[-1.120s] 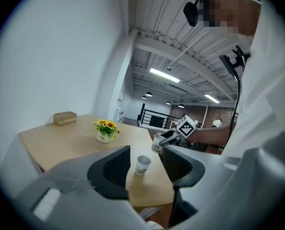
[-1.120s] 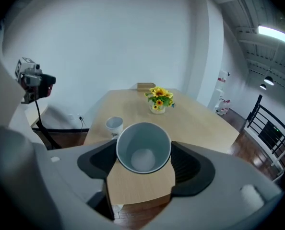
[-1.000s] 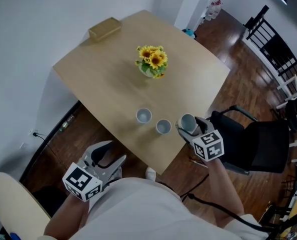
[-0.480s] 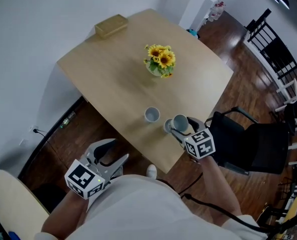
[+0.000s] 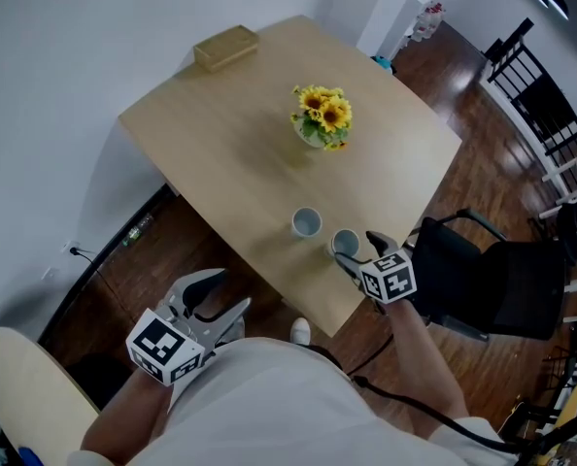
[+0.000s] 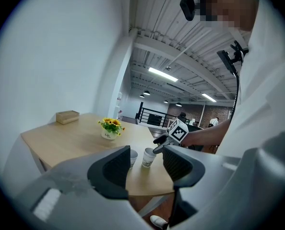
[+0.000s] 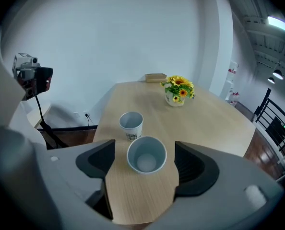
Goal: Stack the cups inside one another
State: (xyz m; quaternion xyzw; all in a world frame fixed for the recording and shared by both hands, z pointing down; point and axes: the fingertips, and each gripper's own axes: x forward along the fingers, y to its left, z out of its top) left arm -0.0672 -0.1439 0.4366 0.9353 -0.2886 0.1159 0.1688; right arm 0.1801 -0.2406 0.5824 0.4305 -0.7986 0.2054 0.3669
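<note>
— What have the jaws of our right gripper (image 5: pixel 357 248) got?
— Nothing clamped. They are opening on either side of a white cup (image 7: pixel 146 156), which stands near the edge of the table (image 7: pixel 207 126).
— And the second cup (image 7: pixel 131 124)?
— Just beyond it, not touching.
— Our left gripper (image 5: pixel 223 294)?
— Jaws spread and empty, off the table by our body.

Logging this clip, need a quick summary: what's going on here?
A person holds a claw in each hand at a wooden table. The right claw is opening around an upright cup near the table's edge, pads clear of it. A second cup stands just beyond. The left claw hangs open and empty, off the table.
</note>
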